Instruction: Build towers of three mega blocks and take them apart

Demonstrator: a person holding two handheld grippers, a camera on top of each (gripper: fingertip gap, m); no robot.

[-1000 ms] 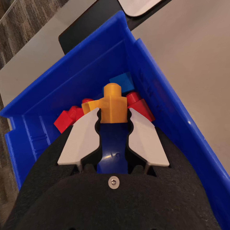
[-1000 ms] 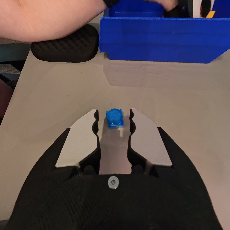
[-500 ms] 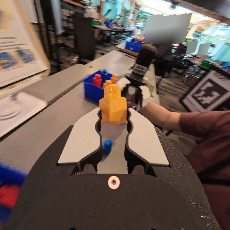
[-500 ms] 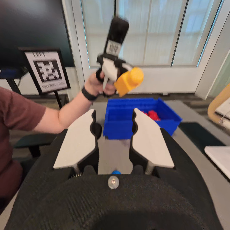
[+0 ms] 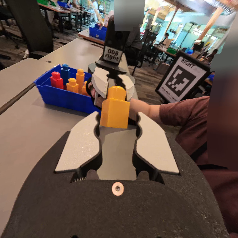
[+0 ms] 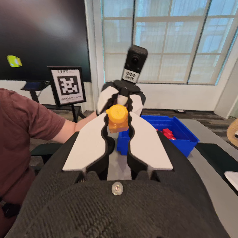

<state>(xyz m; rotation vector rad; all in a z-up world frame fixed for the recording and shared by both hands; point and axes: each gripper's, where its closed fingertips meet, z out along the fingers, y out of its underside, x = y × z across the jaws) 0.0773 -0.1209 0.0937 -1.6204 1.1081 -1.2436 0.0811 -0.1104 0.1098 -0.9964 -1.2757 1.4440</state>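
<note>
orange block [image 5: 114, 113]: held in mid-air between the two grippers, above the grey table [image 5: 25, 128]; stud end points toward the right gripper, square base toward the left gripper.
right gripper [image 6: 117, 116]: jaws narrowed onto the round stud of the orange block [image 6: 117, 119]; both fingertips press against the stud.
left gripper [image 5: 117, 119]: jaws spread wider than the block base; its left fingertip sits at the base's edge, a visible gap remains at its right fingertip [image 5: 140, 115]; it does not clamp the block.
finished-tower bin [image 5: 61, 95]: blue, on the table behind the grippers; holds upright red, blue and orange stacks.
loose-block bin [image 6: 180, 136]: blue, on the table behind the right gripper; red blocks lie inside.
person: maroon sleeve [image 5: 182, 115] and forearm reach to the right gripper's handle.
marker boards: one framed black-and-white board [image 6: 67, 85] stands at each side.
</note>
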